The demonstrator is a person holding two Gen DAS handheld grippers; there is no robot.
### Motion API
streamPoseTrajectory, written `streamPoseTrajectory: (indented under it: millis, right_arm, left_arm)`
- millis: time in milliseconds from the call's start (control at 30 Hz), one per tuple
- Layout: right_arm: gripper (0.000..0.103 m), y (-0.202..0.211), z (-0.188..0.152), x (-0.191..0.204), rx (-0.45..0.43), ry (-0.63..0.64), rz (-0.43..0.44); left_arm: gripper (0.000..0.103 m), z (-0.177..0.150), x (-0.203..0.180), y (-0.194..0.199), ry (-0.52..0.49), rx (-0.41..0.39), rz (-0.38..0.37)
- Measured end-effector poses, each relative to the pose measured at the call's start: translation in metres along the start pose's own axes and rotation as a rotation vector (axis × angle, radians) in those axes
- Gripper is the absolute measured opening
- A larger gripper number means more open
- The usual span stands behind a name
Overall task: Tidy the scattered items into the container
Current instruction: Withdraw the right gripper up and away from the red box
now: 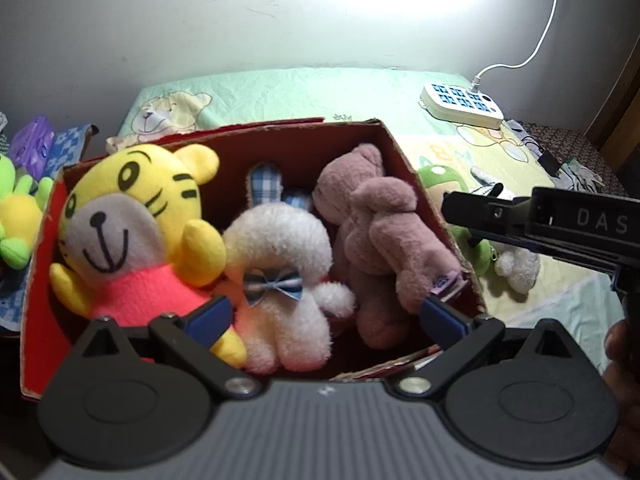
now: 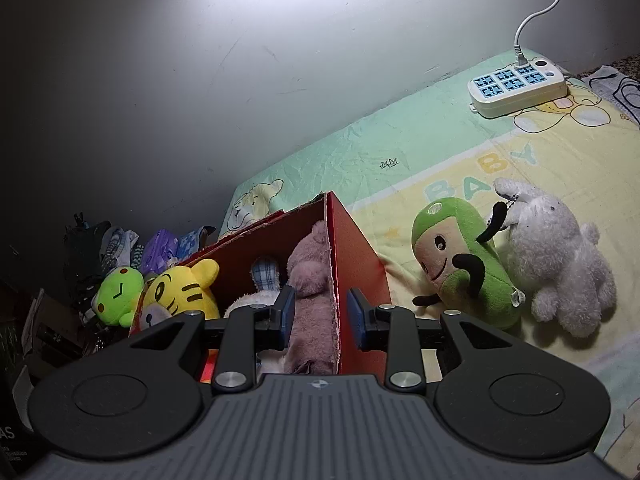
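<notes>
A red cardboard box stands on the bed sheet and holds a yellow tiger plush, a white plush with a blue bow and a mauve bear. My left gripper hovers over the box's near side, open wide with nothing between its pads. Right of the box lie a green plush and a white furry plush. My right gripper is near the box's right wall. Its jaws stand a narrow way apart and I see nothing pressed between them.
A green and yellow plush lies outside the box on the left, beside a purple pack and piled clothes. A white power strip with its cable sits at the back right. The wall runs close behind the bed.
</notes>
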State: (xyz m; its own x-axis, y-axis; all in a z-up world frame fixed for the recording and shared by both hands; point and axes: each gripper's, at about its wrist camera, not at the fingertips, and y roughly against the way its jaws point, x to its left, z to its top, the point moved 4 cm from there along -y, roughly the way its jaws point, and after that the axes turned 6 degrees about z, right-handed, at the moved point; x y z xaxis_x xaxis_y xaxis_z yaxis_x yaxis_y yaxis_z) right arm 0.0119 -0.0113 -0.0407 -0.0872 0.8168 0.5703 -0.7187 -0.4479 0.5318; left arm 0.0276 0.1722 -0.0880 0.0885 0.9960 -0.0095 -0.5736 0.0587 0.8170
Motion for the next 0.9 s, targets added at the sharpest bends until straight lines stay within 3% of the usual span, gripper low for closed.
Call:
streamPoseTrajectory:
  millis: [167,667,900]
  right_arm:
    - [0.032,-0.001,-0.006,0.008,0.005,0.026,-0.017]
    - [0.034,-0.002,-0.025,0.019,-0.047,0.1,-0.093]
    - [0.034,-0.001,-0.029,0.019,-0.059,0.143,-0.084]
  left_arm:
    - [0.1,-0.003,0.008,-0.003,0.014,0.012,0.066]
    - [0.1,-0.014,0.016,-0.011,0.043,0.02,0.156]
    - [0.097,-0.015,0.015,-0.016,0.08,0.038,0.207]
